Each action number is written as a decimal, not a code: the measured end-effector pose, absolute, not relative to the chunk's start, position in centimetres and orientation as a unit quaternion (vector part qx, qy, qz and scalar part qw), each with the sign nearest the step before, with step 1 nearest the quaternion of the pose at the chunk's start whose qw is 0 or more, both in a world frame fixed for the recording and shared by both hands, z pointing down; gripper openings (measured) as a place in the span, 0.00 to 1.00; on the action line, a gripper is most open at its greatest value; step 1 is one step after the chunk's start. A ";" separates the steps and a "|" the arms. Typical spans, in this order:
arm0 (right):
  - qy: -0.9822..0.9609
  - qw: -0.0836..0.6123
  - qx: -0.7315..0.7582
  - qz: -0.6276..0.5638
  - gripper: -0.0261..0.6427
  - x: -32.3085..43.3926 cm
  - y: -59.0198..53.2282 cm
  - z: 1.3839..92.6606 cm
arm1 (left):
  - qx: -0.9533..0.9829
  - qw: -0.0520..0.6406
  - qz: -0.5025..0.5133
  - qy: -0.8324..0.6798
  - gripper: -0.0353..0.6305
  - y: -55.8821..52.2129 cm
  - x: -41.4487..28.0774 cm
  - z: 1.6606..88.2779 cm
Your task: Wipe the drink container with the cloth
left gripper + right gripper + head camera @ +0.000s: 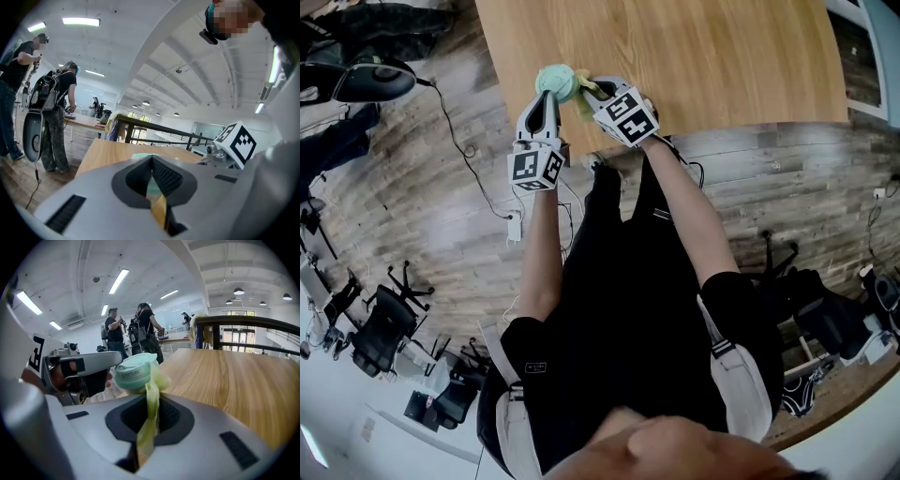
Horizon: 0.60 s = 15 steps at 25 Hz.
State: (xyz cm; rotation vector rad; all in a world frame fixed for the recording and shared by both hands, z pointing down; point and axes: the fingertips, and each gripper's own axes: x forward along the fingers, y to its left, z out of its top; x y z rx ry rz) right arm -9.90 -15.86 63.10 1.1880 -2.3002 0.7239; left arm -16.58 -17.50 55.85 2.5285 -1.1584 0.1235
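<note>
A mint-green drink container [555, 80] is held just over the near edge of the wooden table [703, 56]. My left gripper [550, 96] is shut on it from the left. My right gripper [593, 95] is shut on a yellow-green cloth [585, 91], which presses against the container's right side. In the right gripper view the cloth [152, 383] rises from between the jaws and drapes on the labelled container [133, 372], with the left gripper [86, 363] beside it. The left gripper view shows only a sliver of the container [142, 156] past its jaws.
The table [234, 380] stretches away bare behind the container. The person's legs and a wood-plank floor with a cable [464, 141] lie below. Office chairs [384, 319] stand at the left. Two people [133, 331] stand by a far desk, near a black railing [243, 322].
</note>
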 end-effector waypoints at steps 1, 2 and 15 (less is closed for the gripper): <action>-0.836 0.225 0.428 0.258 0.10 -9.7 -15.9 62.9 | 0.894 0.179 0.043 -0.408 0.09 -17.4 -16.4 55.8; -0.840 0.225 0.424 0.253 0.10 -9.5 -15.9 62.8 | 0.895 0.179 0.041 -0.406 0.09 -17.3 -16.2 55.9; -0.870 0.220 0.346 0.274 0.10 -9.7 -15.7 62.2 | 0.885 0.174 0.010 -0.432 0.09 -16.7 -17.1 55.7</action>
